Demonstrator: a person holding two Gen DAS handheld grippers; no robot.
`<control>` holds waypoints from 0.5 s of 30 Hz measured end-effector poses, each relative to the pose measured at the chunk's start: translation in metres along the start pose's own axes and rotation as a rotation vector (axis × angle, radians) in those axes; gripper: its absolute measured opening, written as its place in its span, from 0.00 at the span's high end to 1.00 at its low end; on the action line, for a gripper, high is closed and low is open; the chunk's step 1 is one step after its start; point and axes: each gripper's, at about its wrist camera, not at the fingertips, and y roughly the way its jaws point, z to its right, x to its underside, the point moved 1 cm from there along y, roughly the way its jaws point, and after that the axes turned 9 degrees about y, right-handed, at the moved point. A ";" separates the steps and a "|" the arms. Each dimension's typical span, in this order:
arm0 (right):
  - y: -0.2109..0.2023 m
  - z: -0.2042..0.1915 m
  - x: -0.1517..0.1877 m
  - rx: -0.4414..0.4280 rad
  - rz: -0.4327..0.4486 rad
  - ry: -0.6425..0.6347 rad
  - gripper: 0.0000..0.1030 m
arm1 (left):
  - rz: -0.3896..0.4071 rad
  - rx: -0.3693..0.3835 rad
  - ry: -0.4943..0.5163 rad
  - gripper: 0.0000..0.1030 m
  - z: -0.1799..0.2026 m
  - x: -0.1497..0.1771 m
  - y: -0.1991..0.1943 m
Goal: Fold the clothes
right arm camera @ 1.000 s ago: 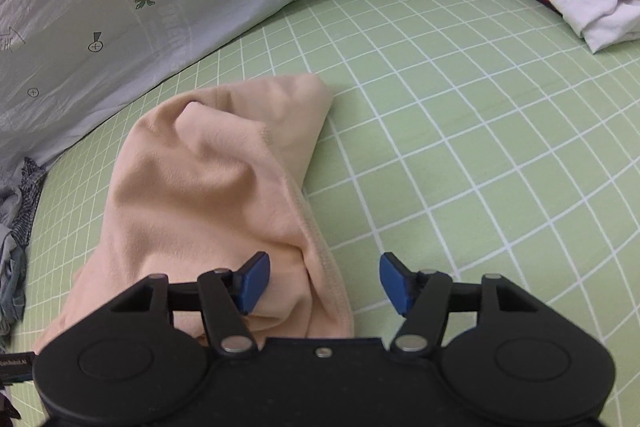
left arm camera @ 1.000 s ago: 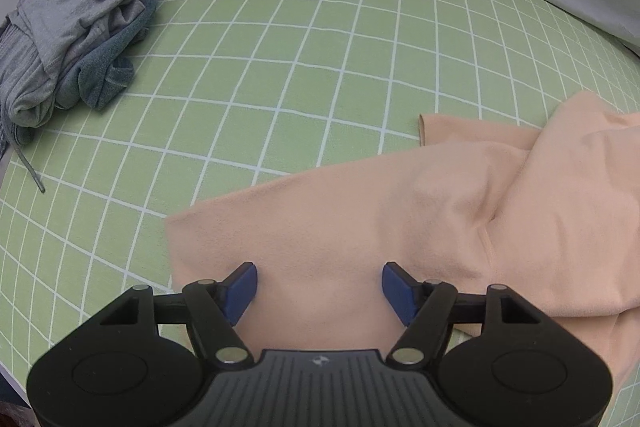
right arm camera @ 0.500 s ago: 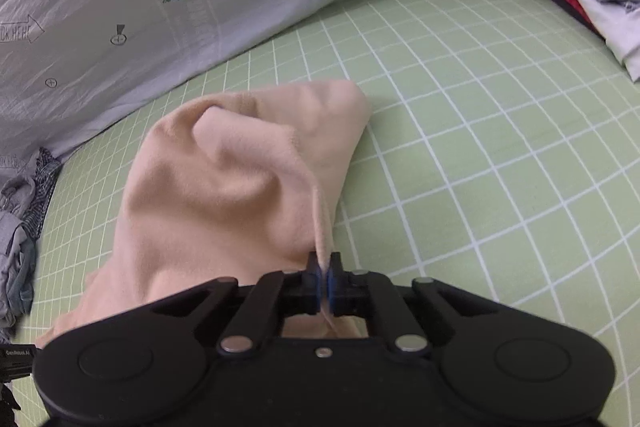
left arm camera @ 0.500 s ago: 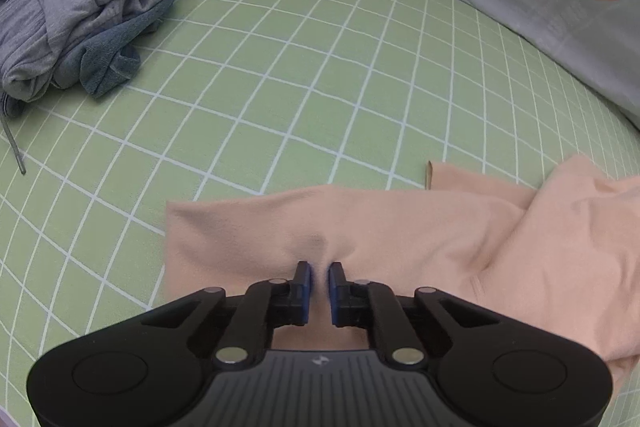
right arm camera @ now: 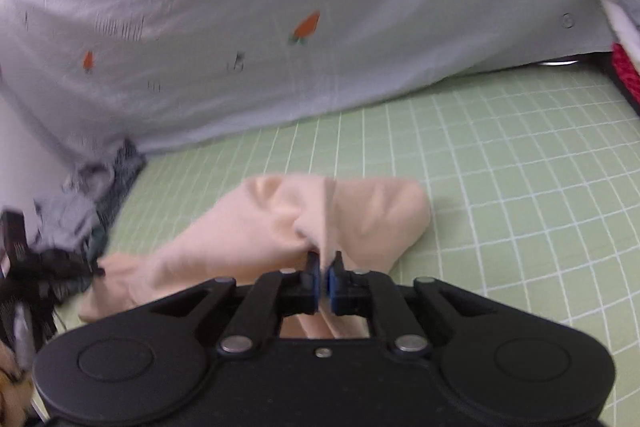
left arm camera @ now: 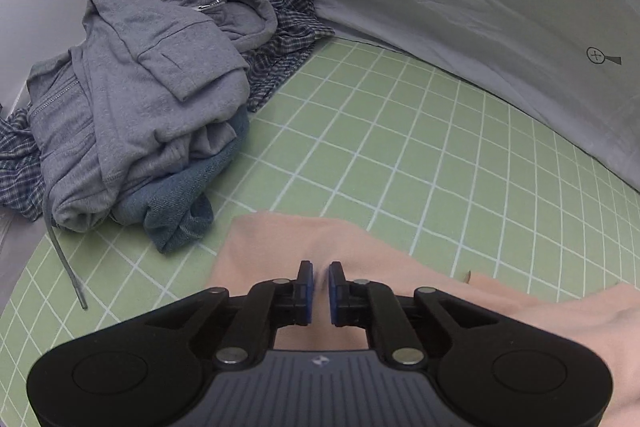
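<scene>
On the green gridded mat [left arm camera: 400, 155], the left tool [left arm camera: 318, 281] pinches the near edge of a peach garment [left arm camera: 280, 243] just right of a heap of grey and denim clothes [left arm camera: 152, 115]. The right tool [right arm camera: 323, 267] grips a raised fold of the same cloth, its jaws easing apart, with the rest draped beyond it toward the grey sheet [right arm camera: 280, 27].

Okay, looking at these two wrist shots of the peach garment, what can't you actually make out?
- Peach garment, left wrist view: its near part is hidden behind the left gripper, so its type is unclear.
- Right wrist view: motion blur smears the backdrop sheet's prints.
- Folded stack, right wrist view: cut off by the frame edge.
- Right gripper: jaws opening, cloth between them.
</scene>
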 end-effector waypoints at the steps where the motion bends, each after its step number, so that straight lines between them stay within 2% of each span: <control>1: 0.007 -0.003 0.004 0.038 -0.018 -0.012 0.82 | -0.001 0.016 0.004 0.79 0.003 0.002 -0.004; 2: 0.008 -0.003 0.006 0.052 -0.022 0.008 0.76 | 0.002 0.033 0.008 0.74 0.006 0.006 -0.009; 3: 0.006 0.002 0.006 0.041 -0.010 0.048 0.65 | 0.010 0.046 0.011 0.66 0.010 0.012 -0.017; 6: -0.010 0.020 0.000 -0.011 0.061 0.181 0.54 | 0.017 0.070 0.019 0.54 0.020 0.031 -0.035; 8: -0.020 0.036 -0.003 0.009 0.120 0.245 0.48 | 0.008 0.076 0.032 0.48 0.025 0.042 -0.041; 11: -0.020 0.060 -0.003 0.080 0.160 0.315 0.44 | -0.015 0.072 0.066 0.40 0.034 0.054 -0.044; 15: 0.004 0.081 -0.006 0.230 0.099 0.278 0.44 | -0.052 0.063 0.092 0.36 0.045 0.061 -0.041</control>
